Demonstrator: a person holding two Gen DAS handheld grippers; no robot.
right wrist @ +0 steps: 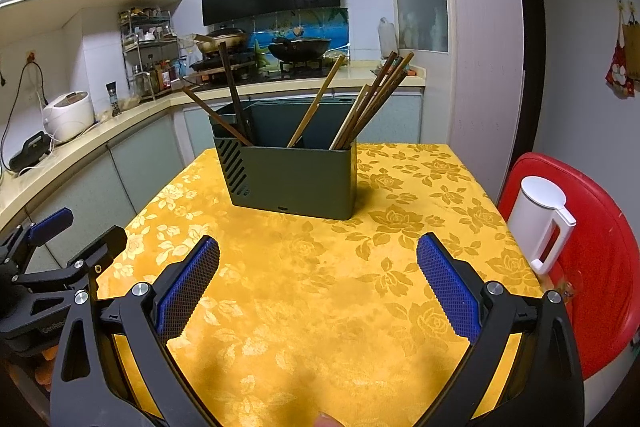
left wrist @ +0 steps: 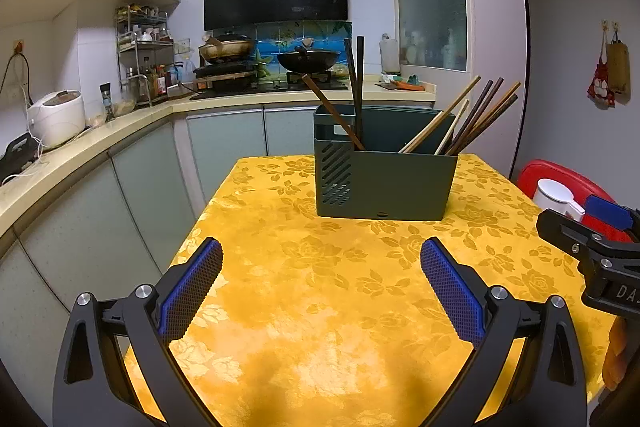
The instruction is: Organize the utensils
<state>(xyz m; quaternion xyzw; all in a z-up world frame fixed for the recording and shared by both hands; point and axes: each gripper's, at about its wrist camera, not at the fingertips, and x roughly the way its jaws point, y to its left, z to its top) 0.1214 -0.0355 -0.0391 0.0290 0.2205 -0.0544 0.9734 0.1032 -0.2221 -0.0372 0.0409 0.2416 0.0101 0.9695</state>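
Note:
A dark green utensil holder stands on the yellow floral tablecloth. Three dark chopsticks lean in its left compartment. Several brown and light wooden chopsticks lean in its right compartment. My left gripper hovers open above the cloth, short of the holder, with nothing between its blue pads. My right gripper is likewise open and empty, at a similar distance. Each gripper shows at the edge of the other's view.
A white kettle sits on a red stool right of the table. Behind runs a kitchen counter with a rice cooker, spice rack, stove and woks. A wall rises at the right.

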